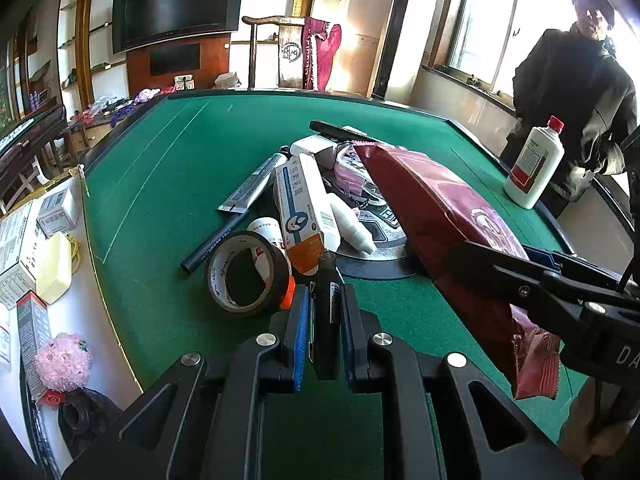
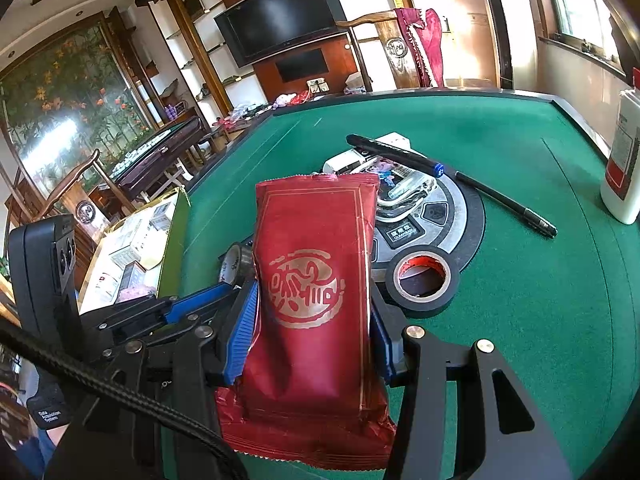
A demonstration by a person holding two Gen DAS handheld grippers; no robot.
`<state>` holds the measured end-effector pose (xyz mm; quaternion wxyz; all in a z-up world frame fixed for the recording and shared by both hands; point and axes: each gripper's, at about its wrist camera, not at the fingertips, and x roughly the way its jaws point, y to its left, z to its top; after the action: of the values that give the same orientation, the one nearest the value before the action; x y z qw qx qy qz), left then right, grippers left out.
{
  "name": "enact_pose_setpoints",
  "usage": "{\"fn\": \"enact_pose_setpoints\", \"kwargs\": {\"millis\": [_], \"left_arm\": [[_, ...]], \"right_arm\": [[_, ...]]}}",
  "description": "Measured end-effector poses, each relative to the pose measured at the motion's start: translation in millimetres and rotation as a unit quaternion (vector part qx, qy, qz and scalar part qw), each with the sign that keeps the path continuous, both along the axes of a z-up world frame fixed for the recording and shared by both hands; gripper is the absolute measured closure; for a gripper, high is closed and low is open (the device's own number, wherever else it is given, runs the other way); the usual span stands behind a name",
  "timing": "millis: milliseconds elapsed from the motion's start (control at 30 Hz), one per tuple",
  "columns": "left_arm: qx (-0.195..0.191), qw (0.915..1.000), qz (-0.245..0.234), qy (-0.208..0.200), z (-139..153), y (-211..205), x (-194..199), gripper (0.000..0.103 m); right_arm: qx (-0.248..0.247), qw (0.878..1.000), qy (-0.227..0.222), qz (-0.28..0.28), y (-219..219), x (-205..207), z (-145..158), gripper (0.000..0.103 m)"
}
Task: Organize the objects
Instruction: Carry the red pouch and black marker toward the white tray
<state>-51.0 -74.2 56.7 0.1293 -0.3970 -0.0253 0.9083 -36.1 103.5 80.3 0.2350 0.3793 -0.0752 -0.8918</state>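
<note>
In the left wrist view my left gripper (image 1: 325, 295) is shut on a slim black pen-like stick (image 1: 327, 320), which stands upright between the blue pads. Just beyond it lie a black tape roll (image 1: 244, 272), an orange-and-white toothpaste box (image 1: 304, 208) and a grey tube (image 1: 252, 184). My right gripper (image 2: 314, 300) is shut on a dark red snack packet (image 2: 316, 280), which it holds above the green table (image 2: 540, 300). That packet (image 1: 432, 208) reaches in from the right in the left wrist view. The left gripper's fingers (image 2: 200, 304) show at the packet's left.
A pile sits on the table's round centre console (image 2: 452, 216): a black marker (image 2: 396, 152), a thin pen (image 2: 504, 204) and a second tape roll (image 2: 422, 280). A white bottle (image 1: 534, 164) stands far right. A tray (image 1: 24, 240) with small boxes and a pink pompom (image 1: 64, 360) lies left. A person (image 1: 572, 92) stands behind.
</note>
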Motion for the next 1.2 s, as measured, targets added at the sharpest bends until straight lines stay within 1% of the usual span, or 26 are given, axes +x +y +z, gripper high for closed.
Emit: {"fn": "enact_pose_setpoints", "kwargs": {"millis": [267, 667, 933, 1200], "left_arm": [[0.002, 1.0, 0.005, 0.005, 2.6, -1.3, 1.1, 0.091], [0.009, 0.9991, 0.039, 0.013, 6.4, -20.4, 3.4, 0.091], [0.029, 0.997, 0.063, 0.035, 18.4, -43.4, 21.2, 0.091], [0.042, 0.9939, 0.09, 0.047, 28.7, -73.7, 40.8, 0.091]], "right_arm": [[0.002, 1.0, -0.001, -0.001, -0.4, -0.4, -1.6, 0.055], [-0.002, 1.0, 0.008, 0.005, -10.4, 5.3, 1.8, 0.054], [-0.009, 1.0, 0.015, 0.009, -21.3, 10.3, 3.7, 0.054], [-0.001, 0.999, 0.013, 0.029, -48.6, 16.3, -1.0, 0.054]]}}
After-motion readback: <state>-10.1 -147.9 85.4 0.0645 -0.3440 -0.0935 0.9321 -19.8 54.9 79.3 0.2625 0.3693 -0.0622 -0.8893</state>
